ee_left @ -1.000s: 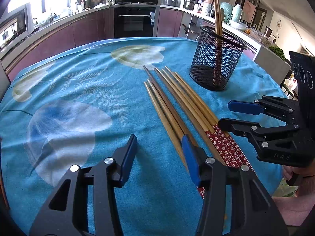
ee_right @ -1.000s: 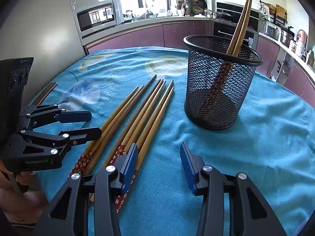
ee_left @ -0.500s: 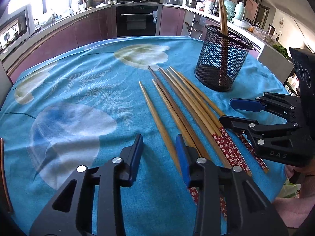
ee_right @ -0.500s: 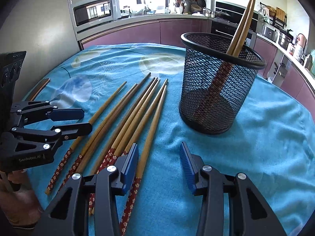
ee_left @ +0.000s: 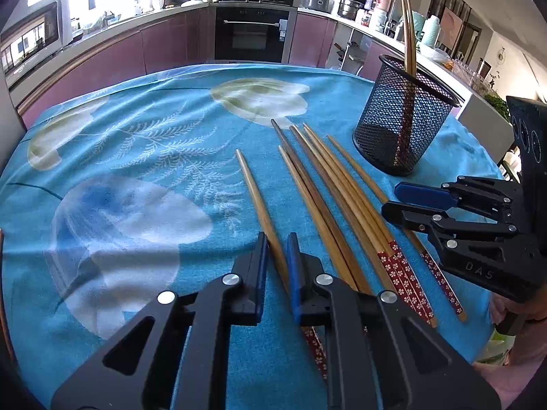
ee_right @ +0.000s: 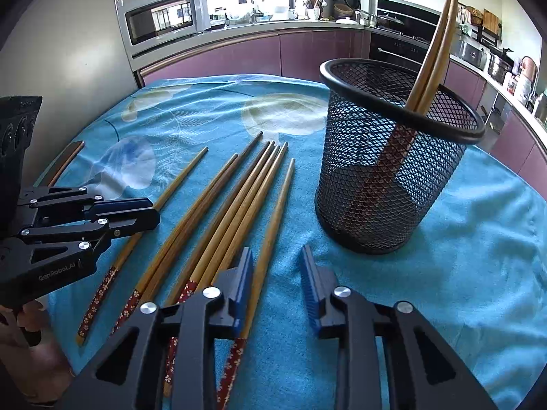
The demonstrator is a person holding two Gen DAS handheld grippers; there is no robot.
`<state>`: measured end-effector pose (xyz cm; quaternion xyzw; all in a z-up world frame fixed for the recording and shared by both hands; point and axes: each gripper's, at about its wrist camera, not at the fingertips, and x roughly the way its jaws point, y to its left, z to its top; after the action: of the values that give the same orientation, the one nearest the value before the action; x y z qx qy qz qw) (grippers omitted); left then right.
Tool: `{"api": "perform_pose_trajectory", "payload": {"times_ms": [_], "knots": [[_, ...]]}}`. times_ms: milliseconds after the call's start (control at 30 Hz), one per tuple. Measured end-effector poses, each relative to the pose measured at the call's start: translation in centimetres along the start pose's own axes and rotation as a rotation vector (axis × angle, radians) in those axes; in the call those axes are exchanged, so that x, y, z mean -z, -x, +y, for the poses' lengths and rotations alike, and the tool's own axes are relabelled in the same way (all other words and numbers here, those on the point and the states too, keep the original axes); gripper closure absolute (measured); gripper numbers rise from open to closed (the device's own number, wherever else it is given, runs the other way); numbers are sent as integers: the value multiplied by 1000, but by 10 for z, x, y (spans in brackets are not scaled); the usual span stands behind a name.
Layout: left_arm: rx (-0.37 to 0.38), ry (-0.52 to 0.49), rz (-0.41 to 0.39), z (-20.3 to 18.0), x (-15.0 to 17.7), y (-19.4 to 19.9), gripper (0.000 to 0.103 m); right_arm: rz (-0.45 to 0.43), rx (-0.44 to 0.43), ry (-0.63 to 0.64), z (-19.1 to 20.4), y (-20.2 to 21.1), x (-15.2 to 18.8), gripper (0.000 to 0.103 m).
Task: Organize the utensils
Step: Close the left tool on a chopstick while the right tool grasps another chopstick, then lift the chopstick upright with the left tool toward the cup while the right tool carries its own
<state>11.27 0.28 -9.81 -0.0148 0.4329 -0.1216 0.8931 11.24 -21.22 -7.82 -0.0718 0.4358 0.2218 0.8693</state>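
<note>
Both grippers are matte black, angular linkages with triangular cut-outs and round silver screws at the pivots. Each finger carries a ribbed blue pad (ee_right: 309, 283). The left gripper (ee_right: 143, 213) bears pale "GenRobot.AI" lettering; the right gripper (ee_left: 393, 201) reads "DAS". A black box with embossed circles sits behind each.

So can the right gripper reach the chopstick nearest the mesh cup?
Likely yes: that chopstick lies uncovered between the right gripper's fingers, which have just been closing.
</note>
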Motion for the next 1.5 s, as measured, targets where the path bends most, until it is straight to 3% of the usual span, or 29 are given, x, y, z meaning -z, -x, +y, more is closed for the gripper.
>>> {"api": "perform_pose_trajectory", "payload": {"times_ms": [67, 200, 500, 667, 1167, 1500], "knots": [[5, 10, -3, 0, 0, 1, 93, -2, -18, -28, -5, 1, 1, 93], [14, 17, -5, -1, 2, 2, 95, -7, -61, -88, -14, 2, 3, 97], [66, 10, -35, -4, 2, 17, 95, -69, -140, -76, -9, 25, 2, 97], [105, -30, -30, -13, 4, 18, 95, -43, -156, -27, 0, 21, 1, 97], [123, -38, 34, -7, 6, -1, 94, 16, -134, -7, 3, -2, -1, 95], [116, -28, 16, -9, 0, 3, 95, -54, -140, -32, -6, 20, 1, 97]]}}
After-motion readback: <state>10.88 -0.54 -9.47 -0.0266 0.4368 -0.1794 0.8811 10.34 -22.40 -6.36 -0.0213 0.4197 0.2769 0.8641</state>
